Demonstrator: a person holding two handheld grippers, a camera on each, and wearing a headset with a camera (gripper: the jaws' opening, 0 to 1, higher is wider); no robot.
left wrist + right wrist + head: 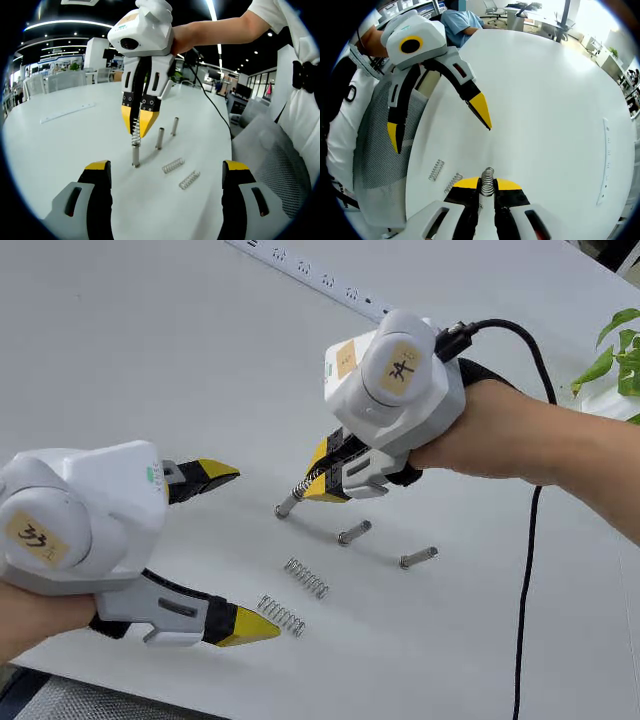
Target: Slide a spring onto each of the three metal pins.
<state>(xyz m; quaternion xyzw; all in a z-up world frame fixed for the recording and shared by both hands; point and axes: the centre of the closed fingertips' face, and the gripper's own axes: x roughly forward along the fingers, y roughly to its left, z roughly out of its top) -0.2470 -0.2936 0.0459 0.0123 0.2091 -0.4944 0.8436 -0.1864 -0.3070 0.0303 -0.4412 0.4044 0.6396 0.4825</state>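
Right gripper view first: my right gripper [487,186] has its yellow tips pinched shut on a spring [488,176], and the coil pokes out forward between them. The danger, as I judge it, is the spring itself. It's thin and whippy and held near one end, so if I press down off-axis the free coils could snag on the pin's rim, bow sideways and flick out of the jaws. Over in the left gripper view, the spring hangs below those tips with its lower end right at the top of the first pin [135,156], roughly in line with it. Whether any coils are over the tip yet, I can't tell. Just beyond stand the second pin [160,138] and the third pin [175,126], both bare. My left gripper [233,550] hovers with its jaws spread wide, holding nothing. The nearer loose spring [281,615] lies just beside its lower tip and the farther loose spring [306,578] a little past it, both flat on the white table [120,360]. A careless sweep there could send them rolling.
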